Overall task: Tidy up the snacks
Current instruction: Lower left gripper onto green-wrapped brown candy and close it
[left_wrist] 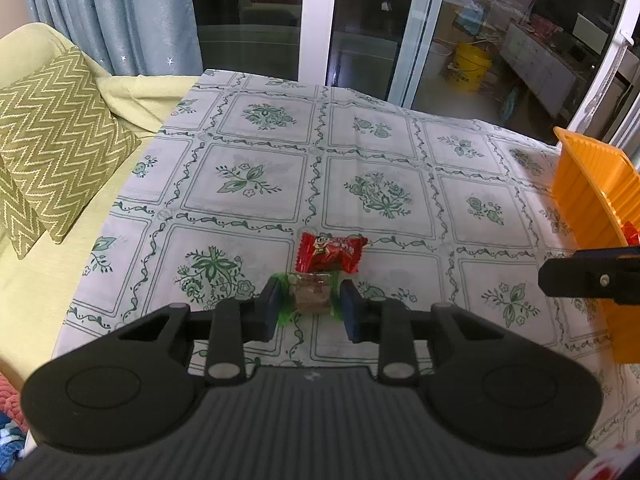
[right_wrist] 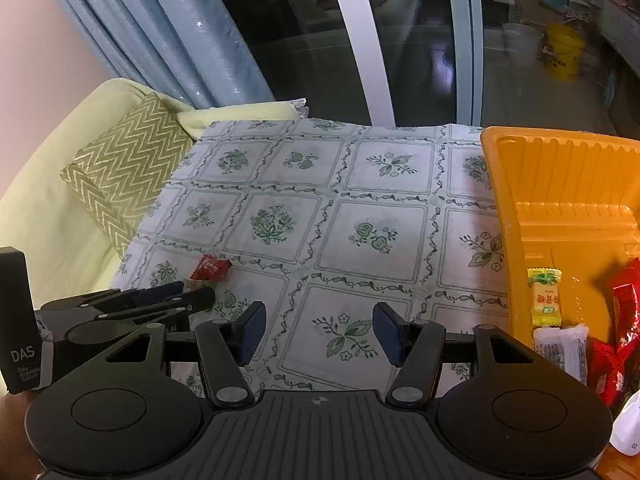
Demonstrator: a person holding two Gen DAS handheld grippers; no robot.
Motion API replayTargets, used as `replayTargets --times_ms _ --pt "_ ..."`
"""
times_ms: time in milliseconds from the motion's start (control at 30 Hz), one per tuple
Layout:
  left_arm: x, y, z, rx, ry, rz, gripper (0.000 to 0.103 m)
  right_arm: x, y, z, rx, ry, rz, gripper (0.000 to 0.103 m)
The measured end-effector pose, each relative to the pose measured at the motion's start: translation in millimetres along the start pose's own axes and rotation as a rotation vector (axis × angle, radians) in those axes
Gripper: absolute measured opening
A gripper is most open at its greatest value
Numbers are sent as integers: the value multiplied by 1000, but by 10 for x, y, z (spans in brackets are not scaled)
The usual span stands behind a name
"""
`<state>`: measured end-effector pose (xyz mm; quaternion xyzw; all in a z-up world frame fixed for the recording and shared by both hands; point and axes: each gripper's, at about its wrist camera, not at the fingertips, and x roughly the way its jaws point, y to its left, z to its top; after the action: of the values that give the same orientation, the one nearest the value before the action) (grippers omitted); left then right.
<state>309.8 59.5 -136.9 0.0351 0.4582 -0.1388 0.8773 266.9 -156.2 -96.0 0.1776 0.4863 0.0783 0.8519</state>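
A small brown candy in a clear green wrapper (left_wrist: pixel 314 298) lies on the floral tablecloth (left_wrist: pixel 256 184). My left gripper (left_wrist: pixel 311 294) is shut on it, its blue pads (left_wrist: pixel 273 306) pressing the wrapper's two ends. Just beyond lies a red wrapped candy (left_wrist: pixel 330 254), untouched. In the right wrist view my right gripper (right_wrist: pixel 320 334) stands open over bare cloth with nothing between its fingers. To its left I see the left gripper (right_wrist: pixel 196 296) and the red candy (right_wrist: pixel 211 268). An orange tray (right_wrist: pixel 560 168) at the right holds a yellow candy (right_wrist: pixel 545 298), a white packet (right_wrist: pixel 560 350) and red packets (right_wrist: pixel 624 308).
A pale green sofa with a zigzag cushion (left_wrist: pixel 52 152) borders the table's left side. Beyond the far edge are a grey-blue curtain (left_wrist: pixel 120 12) and glass sliding doors (left_wrist: pixel 372 20). The orange tray (left_wrist: pixel 592 184) rises at the table's right edge.
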Motion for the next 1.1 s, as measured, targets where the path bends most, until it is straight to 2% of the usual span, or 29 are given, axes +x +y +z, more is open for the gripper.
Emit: replayTargets --times_ms 300,500,767,867,900,933,1100 --pt "-39 36 -18 -4 4 -19 24 39 34 23 -7 5 2 59" --pt "-210 150 -47 -14 -18 -16 23 101 107 39 -45 1 25 59" --pt "-417 429 -43 -80 -37 11 23 285 365 84 -176 -25 97 59" --pt "-478 515 -38 -93 -44 21 20 411 471 125 -230 -26 133 59" --pt "-491 539 -40 -98 -46 26 14 457 501 140 -244 -25 143 59" --pt "-498 562 -39 -102 -44 26 13 512 536 157 -261 -27 153 59" --pt "-465 648 -32 -128 -25 29 13 749 703 197 -350 -24 179 59"
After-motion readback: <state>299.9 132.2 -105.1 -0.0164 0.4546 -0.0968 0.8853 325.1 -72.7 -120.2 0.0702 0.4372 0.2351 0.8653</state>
